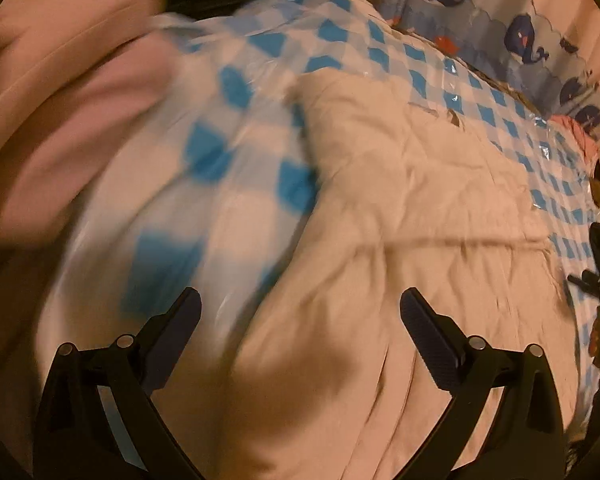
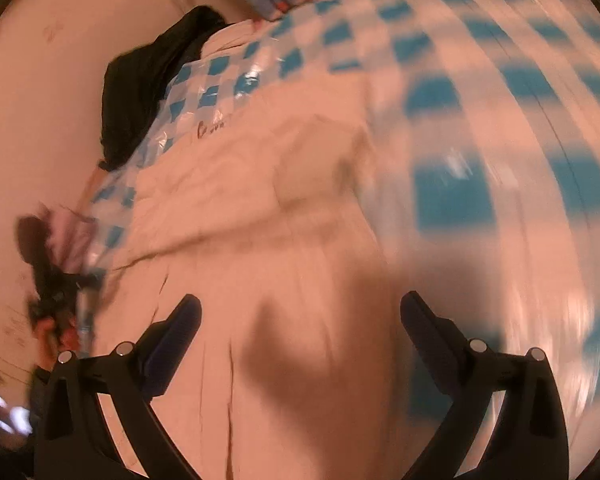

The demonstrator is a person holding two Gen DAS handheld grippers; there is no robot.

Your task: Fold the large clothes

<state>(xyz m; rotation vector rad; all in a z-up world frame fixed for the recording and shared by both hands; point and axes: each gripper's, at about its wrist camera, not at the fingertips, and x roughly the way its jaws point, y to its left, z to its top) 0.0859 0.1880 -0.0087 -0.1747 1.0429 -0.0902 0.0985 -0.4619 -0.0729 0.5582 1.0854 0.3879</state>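
Surface: blue-and-white checked plastic sheet (image 1: 420,64) spread over what looks like a bed; a whale-print fabric panel (image 1: 520,36) stands along its far edge in the left wrist view.
Garment: a large pale cream quilted piece (image 1: 400,208) lies spread on the sheet, with a folded-over corner (image 2: 320,160) showing in the right wrist view.
Other cloth: pink fabric (image 1: 80,120) bunched at the sheet's left edge in the left view; a dark garment (image 2: 148,76) at the sheet's far corner in the right view.
Left gripper (image 1: 300,308): fingers well apart, nothing between them, above the cream garment near its edge.
Right gripper (image 2: 300,312): fingers spread wide, empty, over the garment's middle seam.
Picture quality: both views smeared by motion, so fine creases and the garment's hem are hard to place.
Step in hand: judged to be between folds, with both tools free of the cloth and looking for the next hold.
Next move: likely each gripper must drop to an edge or corner of the cream garment, pinch one layer only, then carry it across evenly.
Risk: catching the slick plastic sheet along with the cloth.
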